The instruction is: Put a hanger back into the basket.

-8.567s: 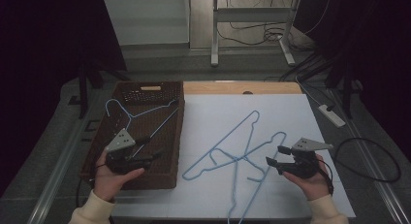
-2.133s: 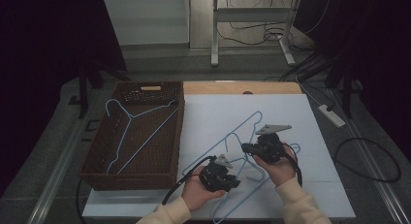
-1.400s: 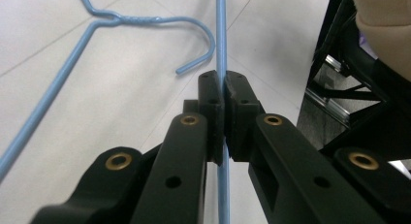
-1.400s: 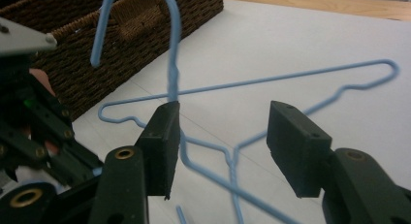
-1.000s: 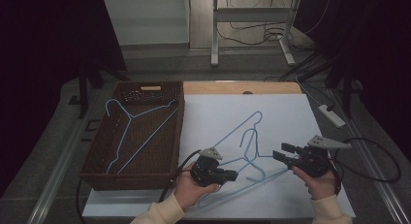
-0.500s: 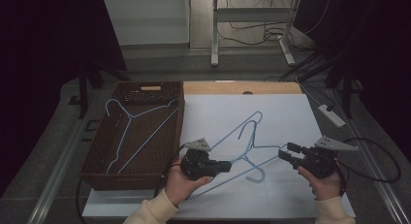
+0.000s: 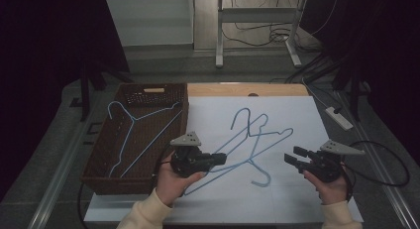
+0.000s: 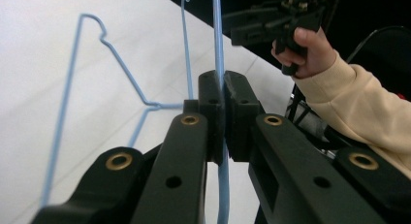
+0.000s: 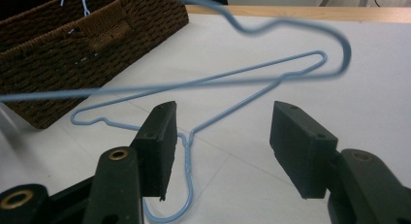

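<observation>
High view: the left tool is clamped on the wire of a blue hanger over the white counter, just right of the wicker basket, where one more hanger lies. The right tool waits apart, empty.

Left gripper view: its pads pinch the hanger wire tight, no gap.

Right gripper view: the jaws stand well apart around nothing; a second hanger lies flat on the counter.

The step looks like carrying the gripped hanger to the basket; next it needs swinging left and clearing the rim.
</observation>
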Motion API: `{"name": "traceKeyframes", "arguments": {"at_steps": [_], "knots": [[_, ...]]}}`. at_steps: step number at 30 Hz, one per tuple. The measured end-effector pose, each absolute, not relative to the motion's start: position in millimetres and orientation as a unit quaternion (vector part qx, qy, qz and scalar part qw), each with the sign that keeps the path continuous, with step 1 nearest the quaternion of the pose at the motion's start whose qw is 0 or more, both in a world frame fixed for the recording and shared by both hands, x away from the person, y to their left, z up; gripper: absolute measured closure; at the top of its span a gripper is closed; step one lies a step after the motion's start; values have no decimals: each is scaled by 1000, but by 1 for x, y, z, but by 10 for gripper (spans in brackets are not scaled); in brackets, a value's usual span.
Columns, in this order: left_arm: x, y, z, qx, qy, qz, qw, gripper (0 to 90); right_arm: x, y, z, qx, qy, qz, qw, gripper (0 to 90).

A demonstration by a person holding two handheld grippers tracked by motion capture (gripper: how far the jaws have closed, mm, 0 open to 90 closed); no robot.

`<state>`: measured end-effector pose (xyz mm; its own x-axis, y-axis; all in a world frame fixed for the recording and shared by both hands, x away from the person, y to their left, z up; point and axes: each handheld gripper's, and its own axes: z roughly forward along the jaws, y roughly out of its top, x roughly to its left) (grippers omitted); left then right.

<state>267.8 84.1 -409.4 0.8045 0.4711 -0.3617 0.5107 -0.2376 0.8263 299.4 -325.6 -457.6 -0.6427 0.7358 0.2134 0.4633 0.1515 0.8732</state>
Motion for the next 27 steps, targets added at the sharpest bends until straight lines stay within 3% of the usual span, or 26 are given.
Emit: {"name": "traceKeyframes", "arguments": {"at_steps": [27], "knots": [[271, 176, -379, 732, 359, 57, 577, 869, 300, -319, -465, 400, 761, 493, 135, 434]]}}
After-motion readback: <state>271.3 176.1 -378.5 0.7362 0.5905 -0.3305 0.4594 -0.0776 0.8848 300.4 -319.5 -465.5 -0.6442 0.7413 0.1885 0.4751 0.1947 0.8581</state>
